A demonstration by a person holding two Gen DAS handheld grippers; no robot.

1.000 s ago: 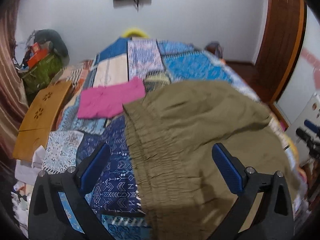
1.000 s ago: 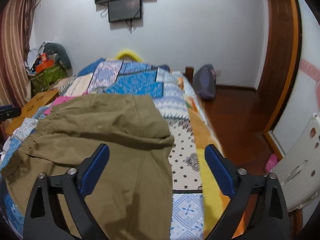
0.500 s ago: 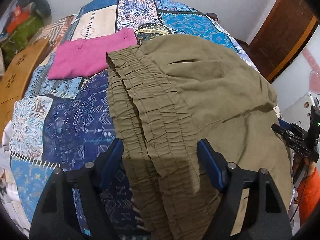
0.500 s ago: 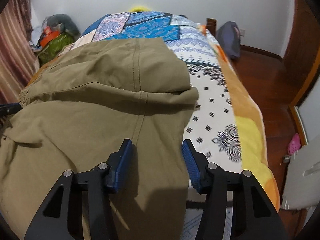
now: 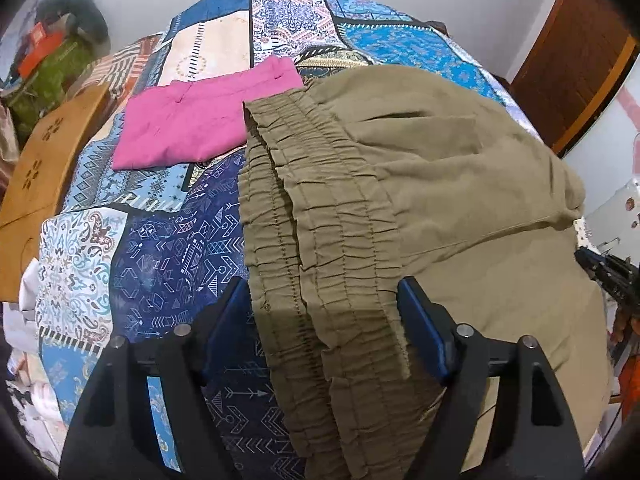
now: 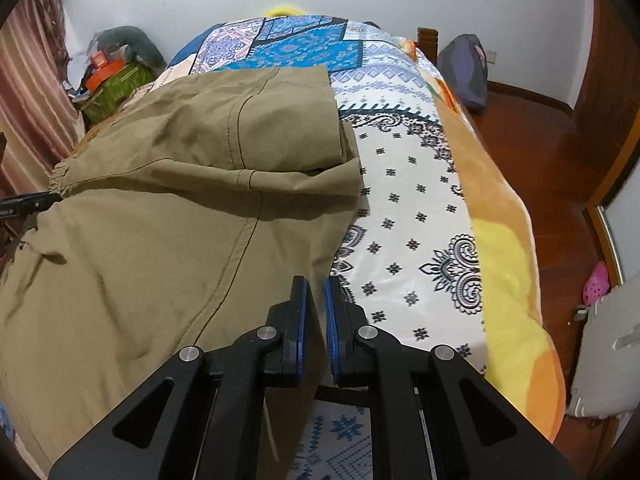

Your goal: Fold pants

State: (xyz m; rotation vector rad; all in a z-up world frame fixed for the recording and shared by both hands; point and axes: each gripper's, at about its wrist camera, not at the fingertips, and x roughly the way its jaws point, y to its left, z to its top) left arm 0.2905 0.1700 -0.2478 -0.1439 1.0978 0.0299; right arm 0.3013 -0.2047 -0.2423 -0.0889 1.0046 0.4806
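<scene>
Left wrist view is showing the left gripper (image 5: 322, 326) standing open, its jaws straddling the gathered waistband of the olive pants (image 5: 420, 184); the elastic band is lying between the pads, which are not yet pressing on it. Just left of the left jaw the patterned bedspread (image 5: 160, 264) is lying bare, and ahead of the jaws, well beyond the waistband, a folded pink garment (image 5: 204, 124) is resting flat on the bed. A wooden board (image 5: 48, 160) is leaning at the far left edge.

Over in the right wrist view, the right gripper (image 6: 316, 308) is closing on the right-hand edge of the pants, with the cloth pinched between the jaws. Ahead of them one trouser leg is already lying doubled over the other, so I would judge the lengthwise fold made; the crosswise folds are still waiting. To the right of the jaws the white-printed part of the bed is running to its edge, then wooden floor, a dark bag (image 6: 466, 68) by the wall. Nothing is crowding the cloth except the pink garment, which is sitting where a fold towards the headboard might land.
</scene>
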